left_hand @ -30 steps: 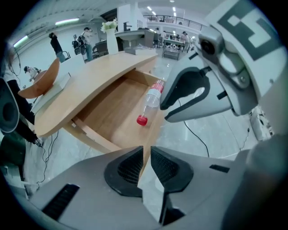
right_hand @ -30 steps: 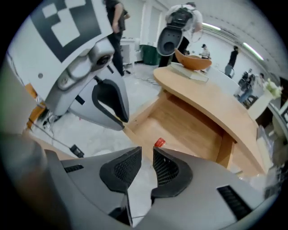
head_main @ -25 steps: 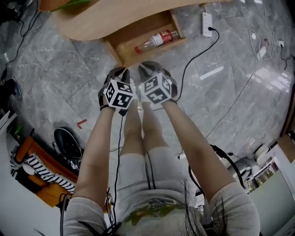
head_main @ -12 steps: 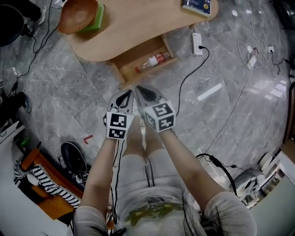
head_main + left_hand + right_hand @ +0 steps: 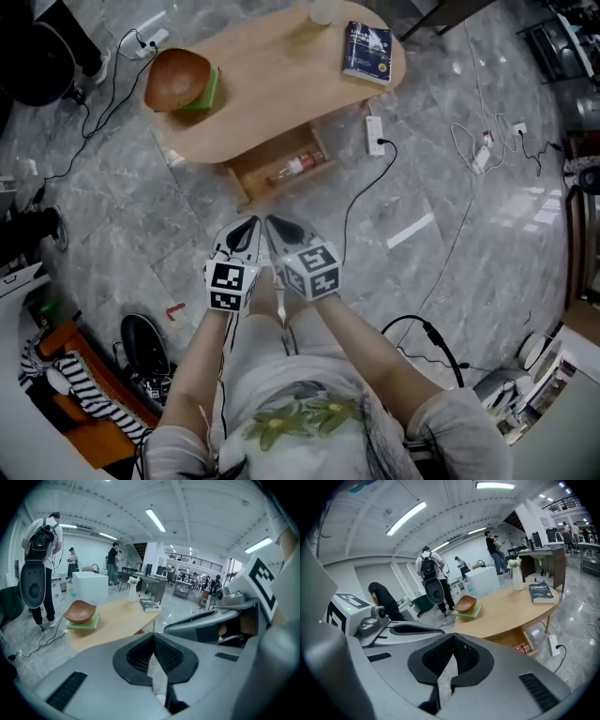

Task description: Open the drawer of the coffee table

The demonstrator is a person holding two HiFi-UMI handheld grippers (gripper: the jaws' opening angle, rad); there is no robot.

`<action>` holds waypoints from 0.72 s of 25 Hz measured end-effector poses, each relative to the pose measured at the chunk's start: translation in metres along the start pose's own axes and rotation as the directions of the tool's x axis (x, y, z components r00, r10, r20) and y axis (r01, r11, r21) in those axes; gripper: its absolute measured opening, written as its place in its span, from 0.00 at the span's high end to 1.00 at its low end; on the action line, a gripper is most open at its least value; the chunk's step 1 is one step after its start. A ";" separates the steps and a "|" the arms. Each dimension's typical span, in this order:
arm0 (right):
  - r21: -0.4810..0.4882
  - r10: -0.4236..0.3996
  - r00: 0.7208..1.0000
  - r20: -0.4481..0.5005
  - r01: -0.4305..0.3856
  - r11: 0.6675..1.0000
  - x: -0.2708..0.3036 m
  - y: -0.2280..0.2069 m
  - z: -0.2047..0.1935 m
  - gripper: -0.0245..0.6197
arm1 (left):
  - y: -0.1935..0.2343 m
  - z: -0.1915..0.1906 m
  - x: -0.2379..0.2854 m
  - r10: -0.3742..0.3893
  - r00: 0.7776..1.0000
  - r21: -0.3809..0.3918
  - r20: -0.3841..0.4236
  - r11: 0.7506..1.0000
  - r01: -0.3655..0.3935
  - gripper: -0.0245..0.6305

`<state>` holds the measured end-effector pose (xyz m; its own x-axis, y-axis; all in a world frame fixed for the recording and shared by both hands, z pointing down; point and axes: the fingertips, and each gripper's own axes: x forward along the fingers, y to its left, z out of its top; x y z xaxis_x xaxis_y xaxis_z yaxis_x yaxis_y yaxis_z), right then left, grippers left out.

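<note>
- Coffee table: oval wooden top on a grey marble floor. In the head view its long axis runs from lower left to upper right.
- Drawer: a shallow wooden tray, pulled out from under the coffee table's near long edge. It stands open toward the person, and its long axis lies parallel to the table's.
- Drawer contents: one plastic bottle with a red label, lying on its side along the drawer's length.
- Bowl: brown, at the coffee table's left end, resting on a green pad. What the bowl holds cannot be made out.
- Book: dark cover, lying flat at the coffee table's right end.
- Power strip: white, on the floor just off the coffee table's near right edge, beside the drawer.
- Left gripper: on the near side of the coffee table, well apart from the drawer, tip toward the table. Its jaws are pressed together with nothing between them.
- Right gripper: just beside the left one, pointing the same way. Its jaws are likewise closed and empty.
</note>
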<state>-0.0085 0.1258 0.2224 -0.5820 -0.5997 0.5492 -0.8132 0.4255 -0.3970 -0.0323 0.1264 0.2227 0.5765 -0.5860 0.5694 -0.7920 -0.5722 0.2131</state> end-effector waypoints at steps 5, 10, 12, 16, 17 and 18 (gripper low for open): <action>0.039 -0.005 1.000 -0.010 0.006 0.999 -0.023 0.012 0.009 0.93 | -0.016 0.018 -0.019 -0.009 1.000 -0.001 0.014 1.000 0.009 0.95; 0.061 -0.018 1.000 -0.004 0.018 0.998 -0.037 0.011 0.024 0.93 | -0.022 0.036 -0.027 -0.018 0.999 0.006 0.035 1.000 0.018 0.95; 0.054 -0.009 1.000 -0.006 0.010 0.998 -0.042 0.015 0.028 0.93 | -0.022 0.041 -0.032 -0.024 0.999 0.001 0.044 1.000 0.024 0.95; 0.036 -0.002 1.000 -0.012 0.002 0.999 -0.058 0.018 0.035 0.93 | -0.031 0.045 -0.040 -0.046 0.998 -0.015 0.051 0.999 0.046 0.95; 0.045 -0.006 1.000 -0.013 0.006 0.999 -0.062 0.018 0.036 0.93 | -0.035 0.044 -0.043 -0.053 0.997 -0.017 0.047 0.998 0.054 0.95; 0.055 -0.011 1.000 -0.013 0.011 0.998 -0.066 0.018 0.036 0.93 | -0.039 0.043 -0.046 -0.061 0.997 -0.019 0.042 0.998 0.062 0.95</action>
<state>0.0156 0.1485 0.1522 -0.5733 -0.5951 0.5633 -0.8183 0.3808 -0.4305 -0.0192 0.1508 0.1544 0.6315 -0.5739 0.5214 -0.7587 -0.5962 0.2627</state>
